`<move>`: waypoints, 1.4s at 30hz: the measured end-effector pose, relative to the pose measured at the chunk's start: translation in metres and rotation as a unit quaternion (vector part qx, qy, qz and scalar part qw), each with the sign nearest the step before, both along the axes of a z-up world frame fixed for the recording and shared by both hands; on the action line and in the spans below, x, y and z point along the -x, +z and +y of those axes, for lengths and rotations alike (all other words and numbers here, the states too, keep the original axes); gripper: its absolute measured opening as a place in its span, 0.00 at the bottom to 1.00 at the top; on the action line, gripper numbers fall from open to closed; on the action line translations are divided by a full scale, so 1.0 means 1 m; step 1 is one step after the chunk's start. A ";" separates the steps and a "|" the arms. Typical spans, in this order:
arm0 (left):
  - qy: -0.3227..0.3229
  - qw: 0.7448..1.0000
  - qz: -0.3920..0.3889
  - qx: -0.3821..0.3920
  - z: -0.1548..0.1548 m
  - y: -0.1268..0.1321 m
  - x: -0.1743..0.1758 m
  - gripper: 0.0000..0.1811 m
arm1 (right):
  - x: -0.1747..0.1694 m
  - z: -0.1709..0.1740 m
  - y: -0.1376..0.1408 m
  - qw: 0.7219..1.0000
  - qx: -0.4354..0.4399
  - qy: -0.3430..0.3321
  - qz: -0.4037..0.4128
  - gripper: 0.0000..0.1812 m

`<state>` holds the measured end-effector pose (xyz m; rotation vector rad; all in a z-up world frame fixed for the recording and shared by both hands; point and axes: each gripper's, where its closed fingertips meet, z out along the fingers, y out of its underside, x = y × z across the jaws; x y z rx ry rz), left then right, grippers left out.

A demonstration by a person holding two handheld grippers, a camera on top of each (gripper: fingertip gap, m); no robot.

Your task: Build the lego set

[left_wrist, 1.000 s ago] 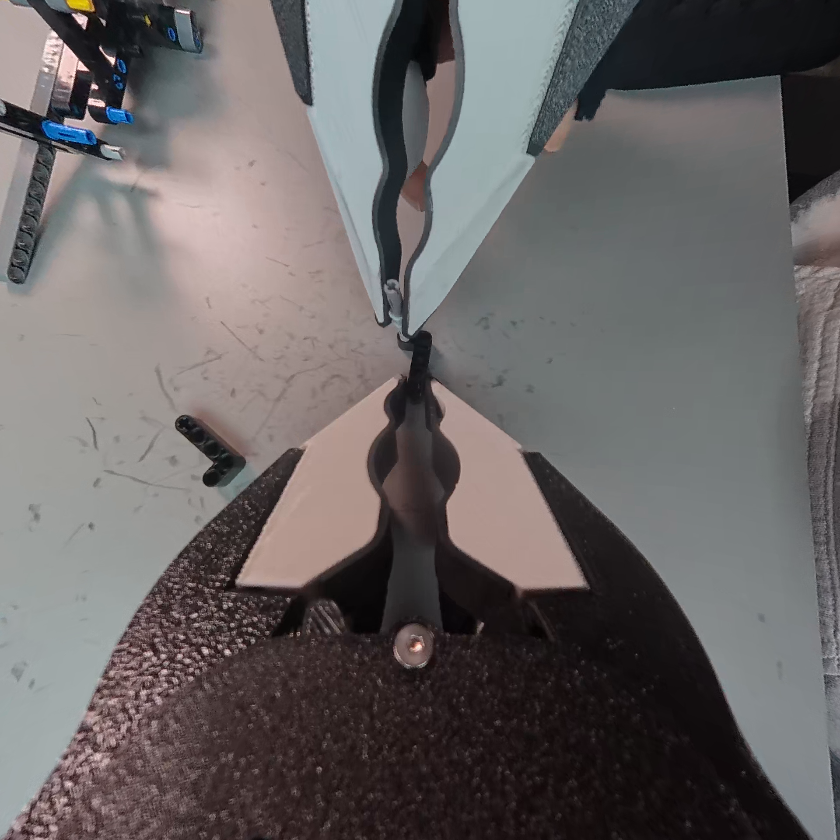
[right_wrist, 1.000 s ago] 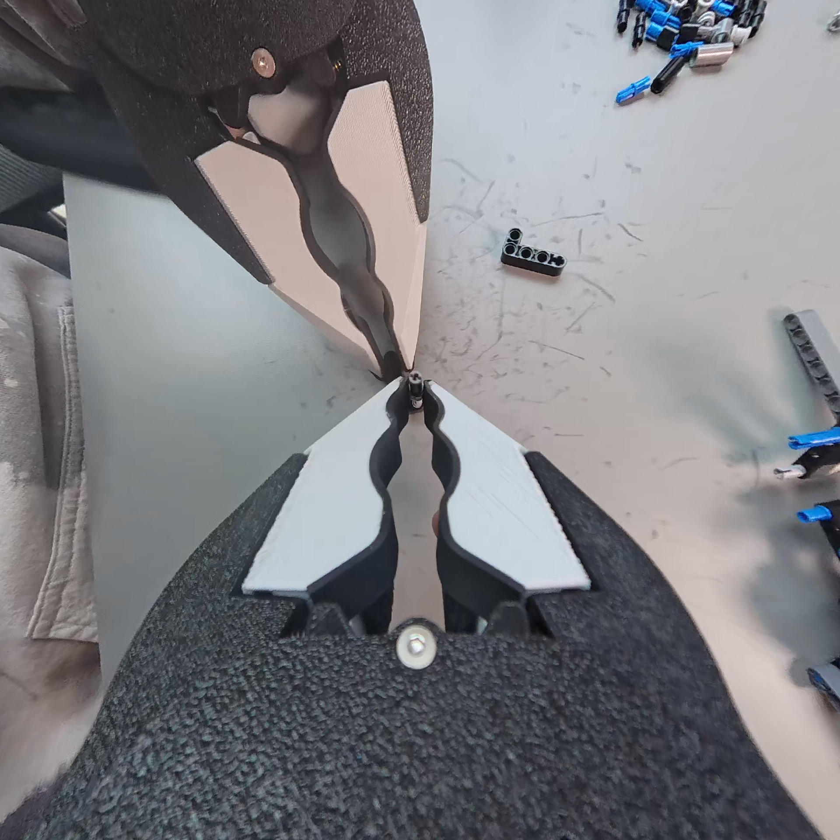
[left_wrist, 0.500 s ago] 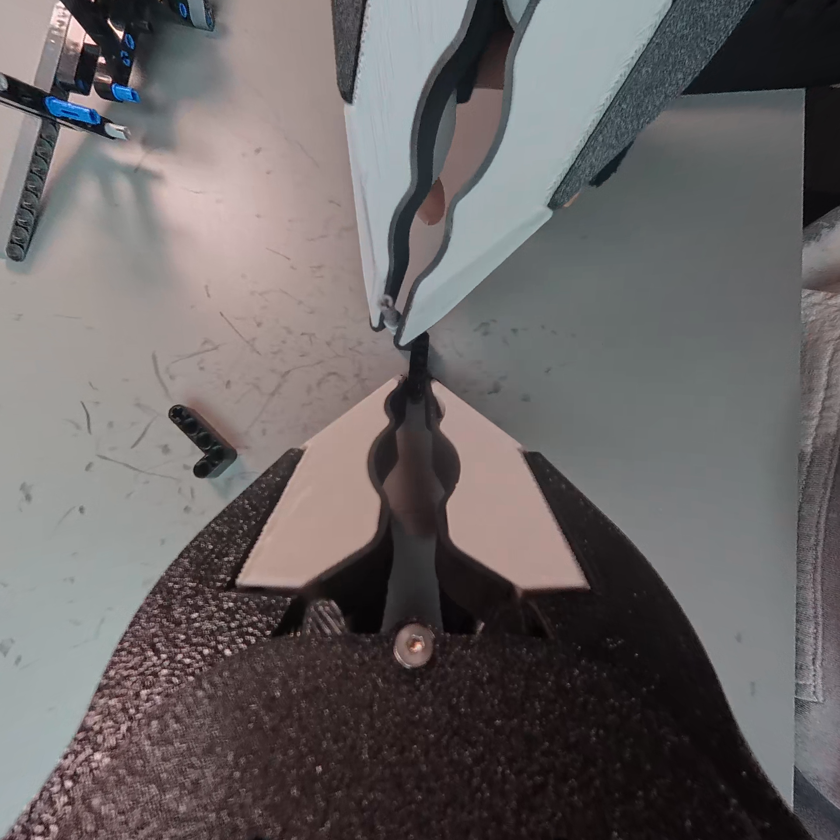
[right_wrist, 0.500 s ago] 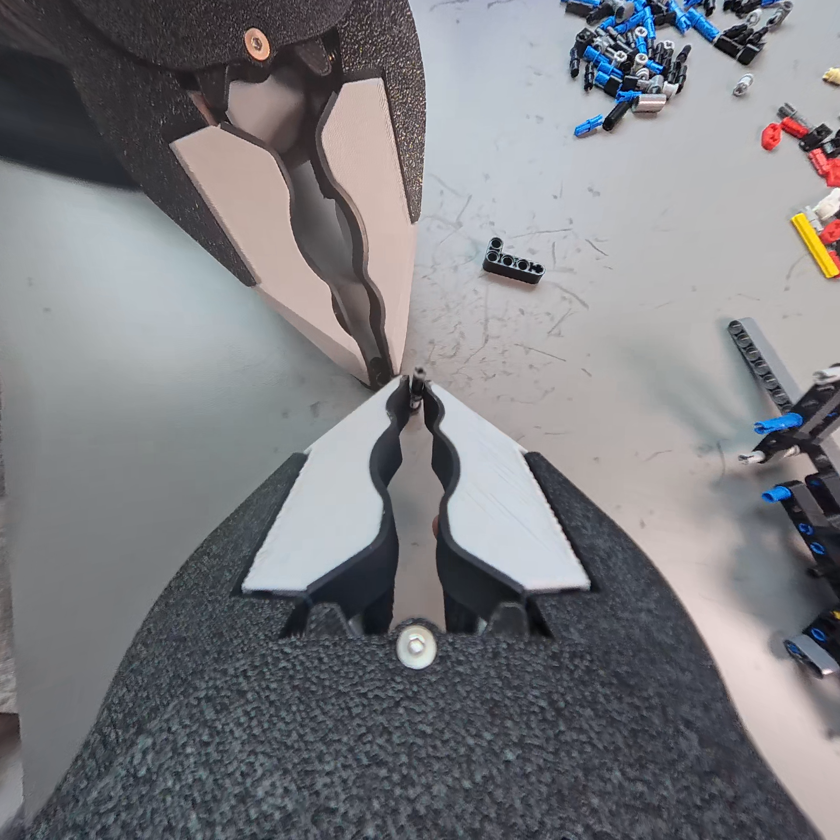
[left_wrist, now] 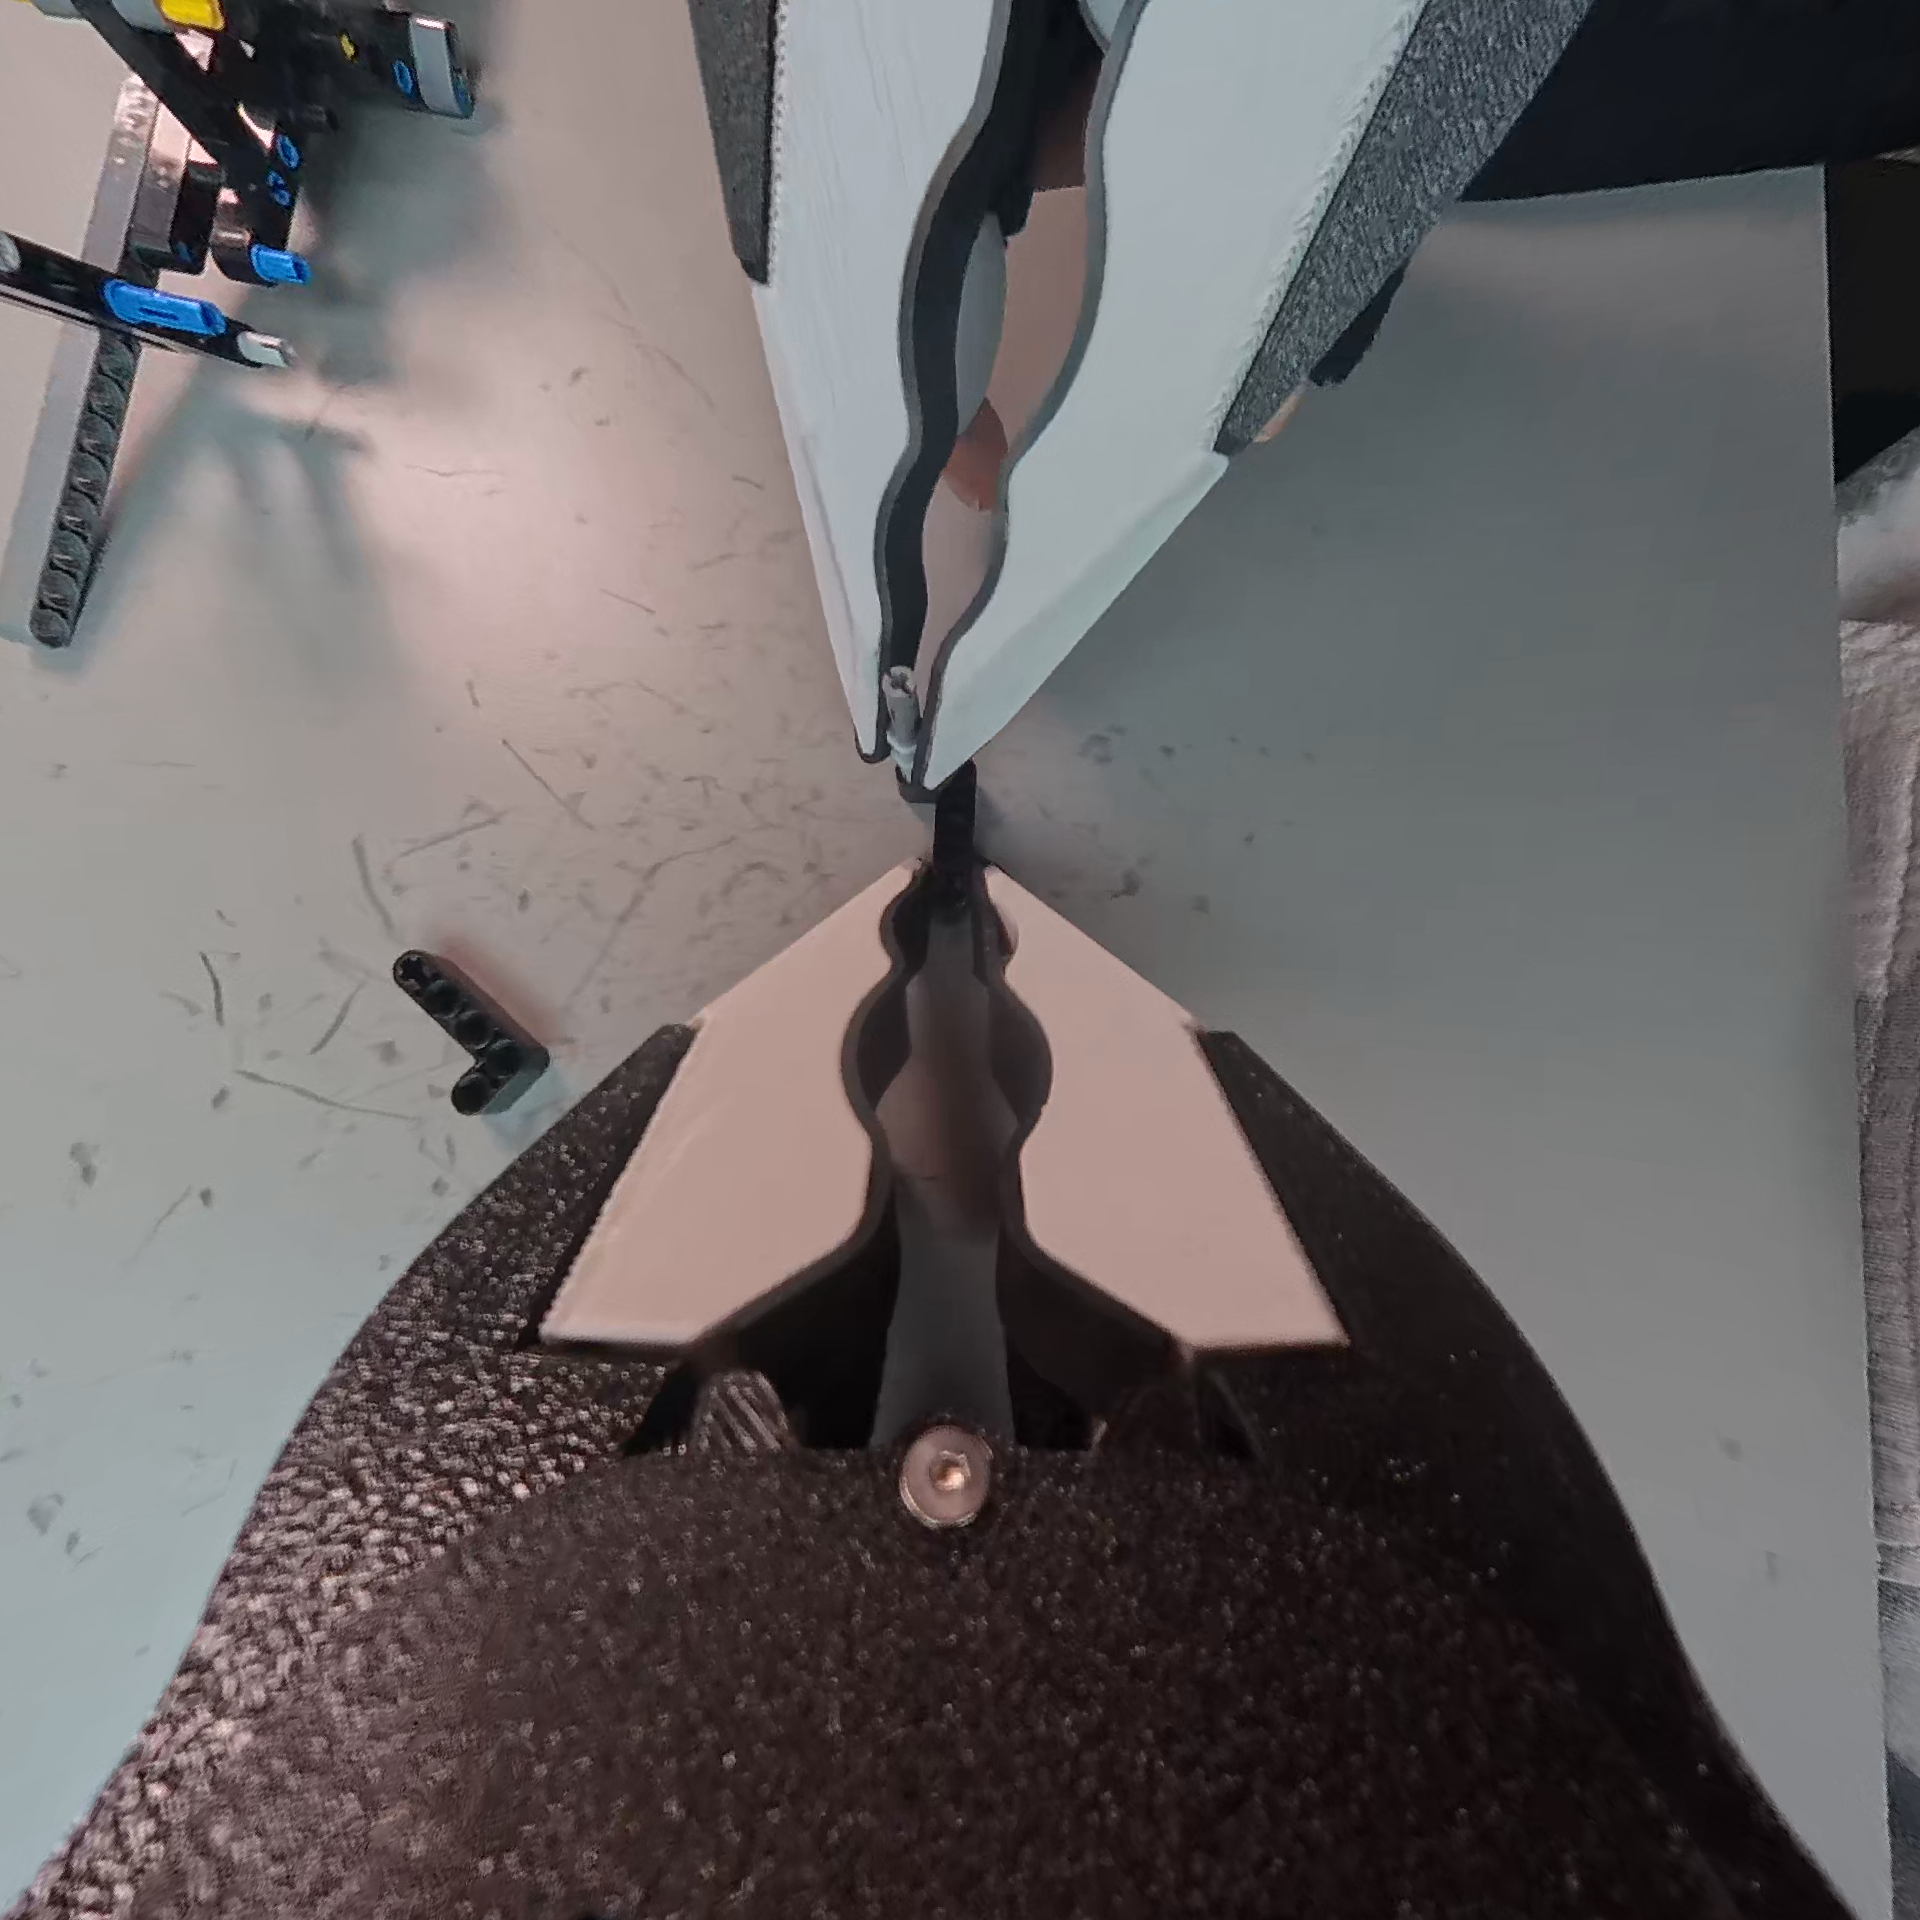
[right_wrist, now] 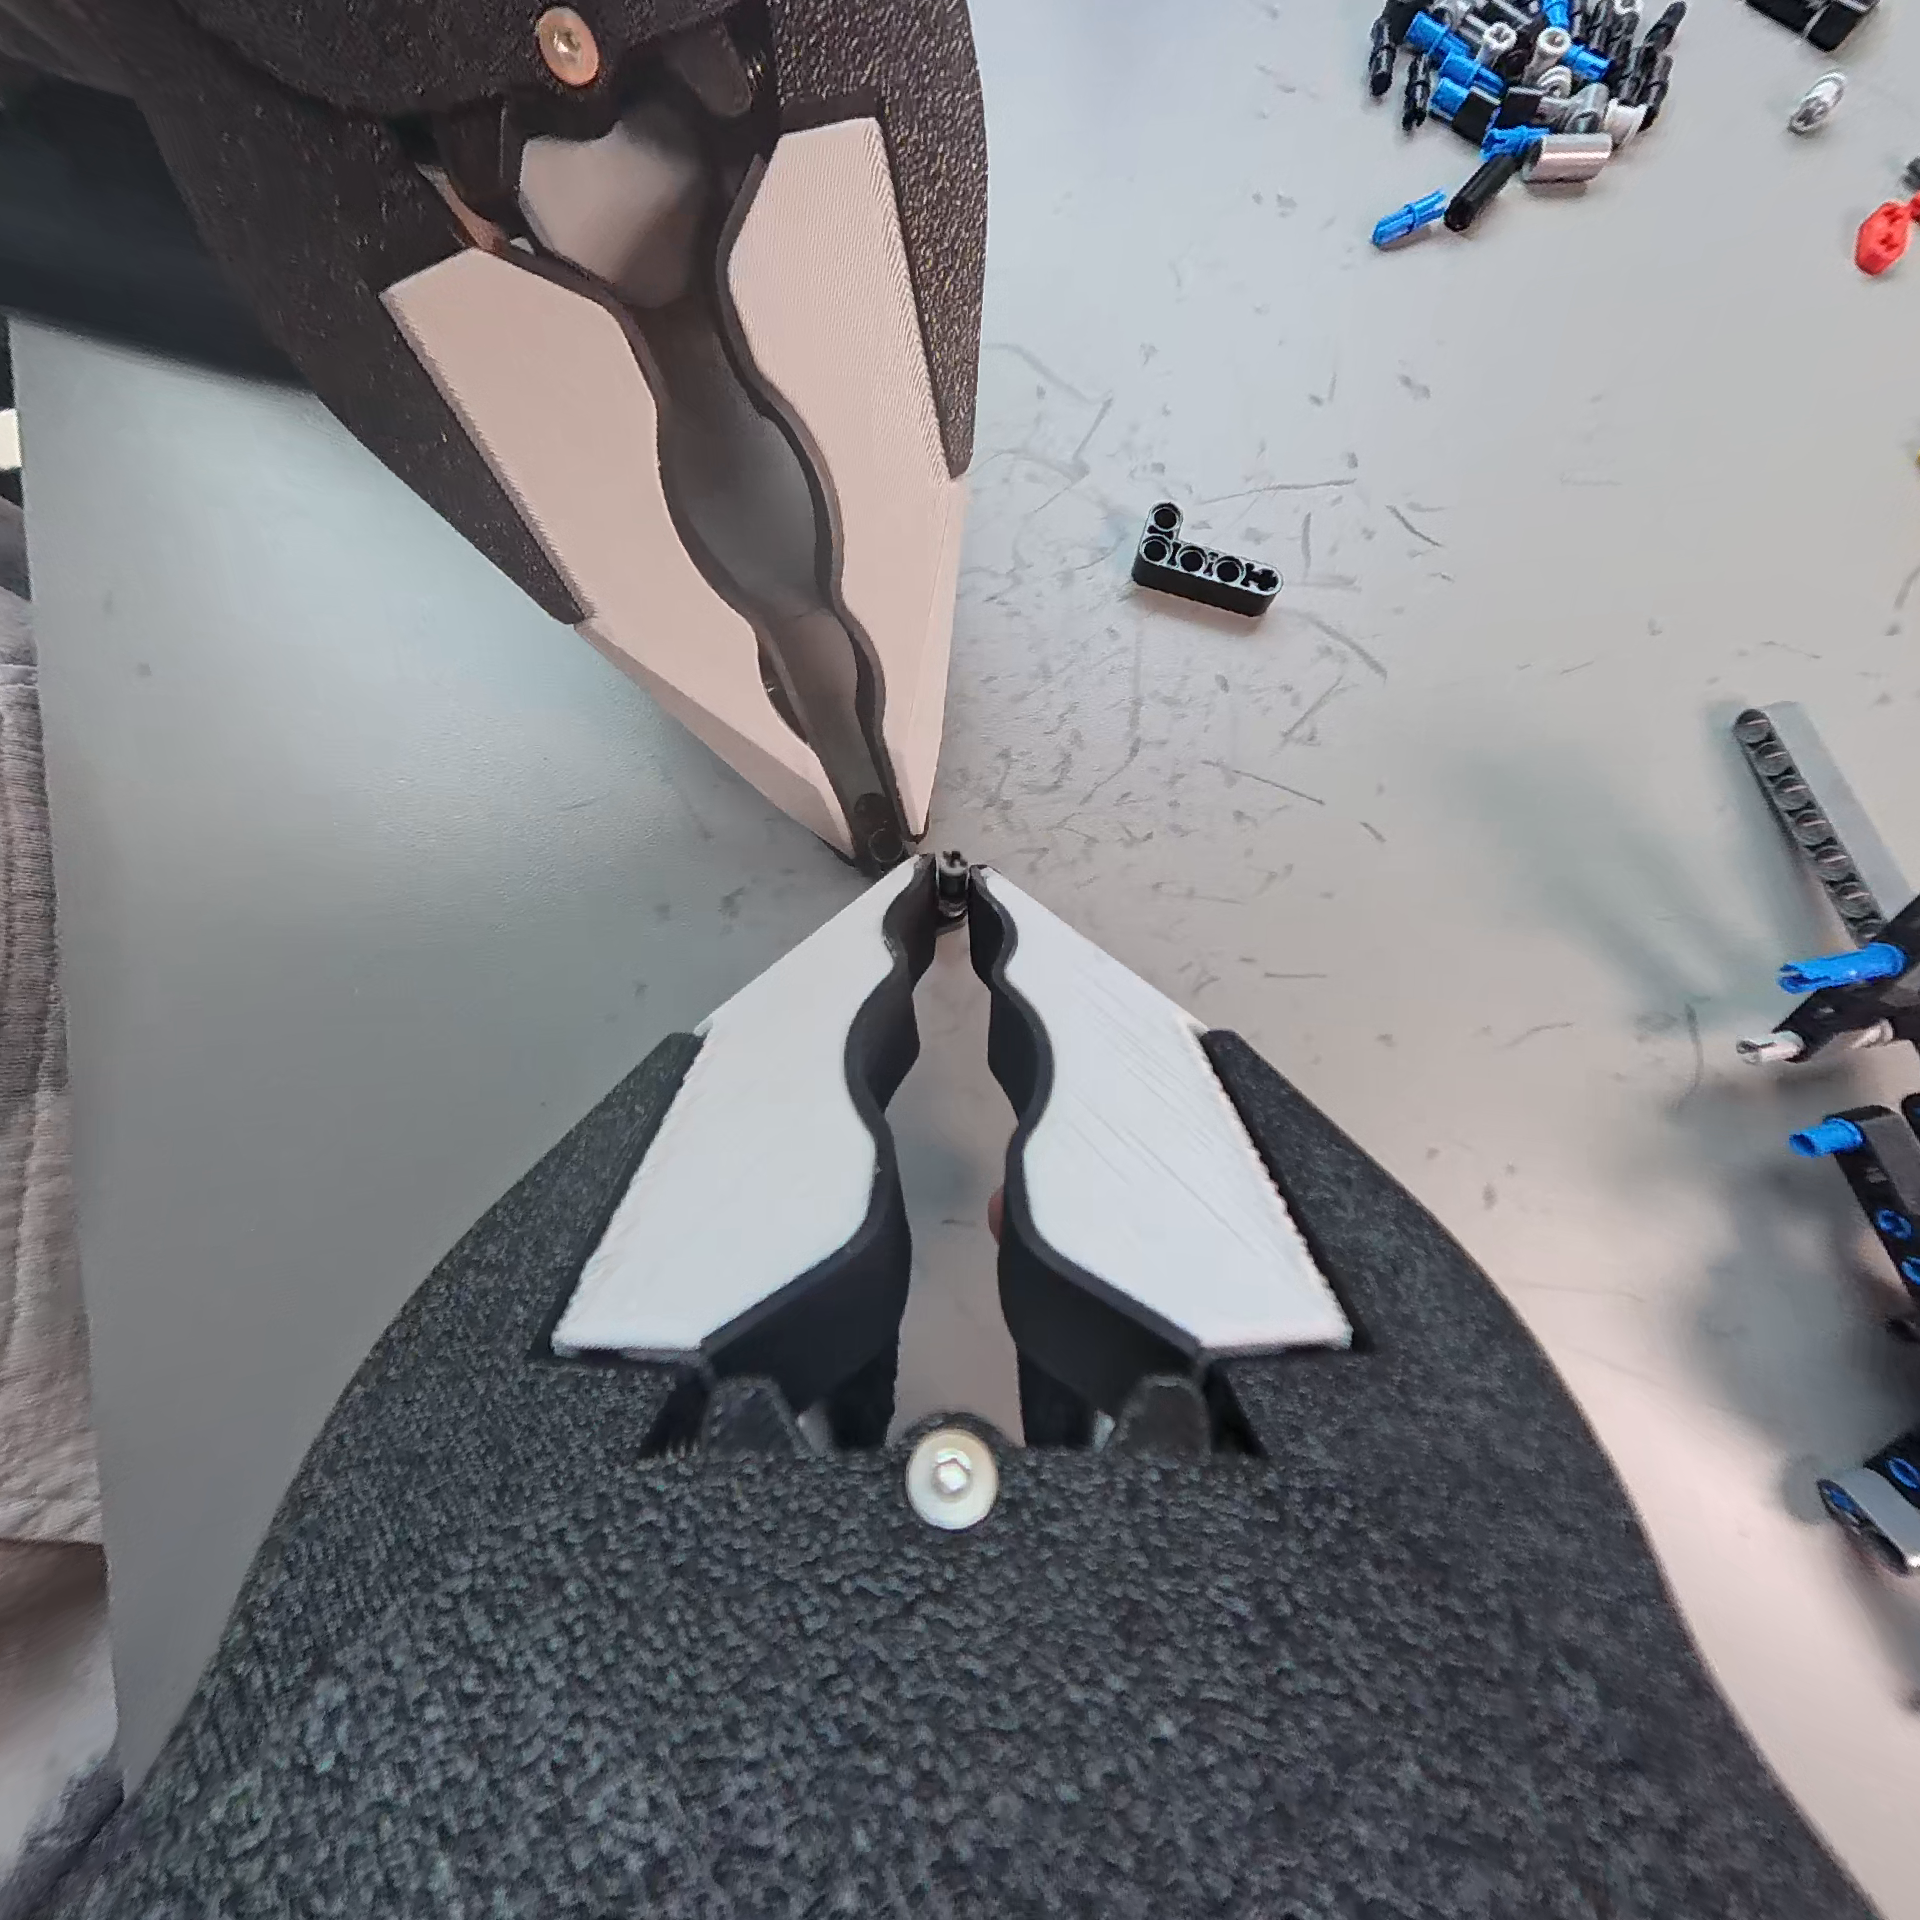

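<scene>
Grey pin pinched at the right gripper tips, clenched on it. Black beam, edge-on, clamped in the left gripper; tips nearly touching above the table. We judge both parts light, rigid, slick: grip mid-shaft, leave ends free. L-beam lies apart.

Scratched grey table with L-shaped black beam, loose pins.

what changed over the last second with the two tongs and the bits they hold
Little: half a second ago the right tongs had swung their grey pin off to the side; now it again sits tip to tip with the black piece in the left tongs. Both stay shut on their parts; the black L-beam lies untouched.
</scene>
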<state>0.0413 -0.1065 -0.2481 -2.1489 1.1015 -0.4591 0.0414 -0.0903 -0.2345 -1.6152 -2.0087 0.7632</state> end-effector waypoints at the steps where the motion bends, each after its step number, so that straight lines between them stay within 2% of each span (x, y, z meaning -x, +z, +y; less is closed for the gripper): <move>1: -0.001 1.000 0.000 -0.001 0.000 0.000 0.000 0.06 | 0.000 0.000 0.000 1.000 -0.004 0.001 -0.004 0.03; 2: 0.001 1.000 -0.005 0.004 0.000 0.000 0.000 0.06 | 0.001 0.000 0.001 1.000 -0.004 0.002 -0.006 0.03; 5: -0.002 1.000 -0.011 0.007 0.000 0.000 0.000 0.06 | 0.001 -0.001 0.004 1.000 0.005 0.012 -0.010 0.12; 8: -0.006 1.000 -0.007 0.003 -0.001 0.000 0.000 0.06 | 0.000 0.001 0.015 0.999 -0.034 0.039 -0.016 0.16; 11: -0.011 1.000 -0.006 0.001 -0.001 0.000 0.000 0.06 | 0.001 0.001 0.021 0.994 -0.066 0.073 -0.046 0.16; 15: -0.014 1.000 -0.003 -0.001 -0.001 0.000 0.001 0.06 | 0.000 -0.001 0.011 0.982 -0.097 0.122 -0.108 0.11; 19: -0.015 1.000 -0.002 -0.001 -0.002 0.000 0.001 0.06 | 0.001 -0.001 0.002 0.974 -0.098 0.146 -0.140 0.04; 22: -0.016 1.000 -0.003 0.001 -0.002 -0.001 0.002 0.06 | 0.000 -0.002 0.001 0.970 -0.099 0.162 -0.150 0.03; 34: -0.017 1.000 -0.001 -0.001 -0.002 -0.001 0.002 0.06 | 0.000 -0.003 -0.001 0.970 -0.070 0.152 -0.178 0.03; 42: -0.016 1.000 -0.006 0.001 -0.002 -0.001 0.002 0.06 | 0.001 -0.002 0.001 0.982 -0.065 0.112 -0.136 0.04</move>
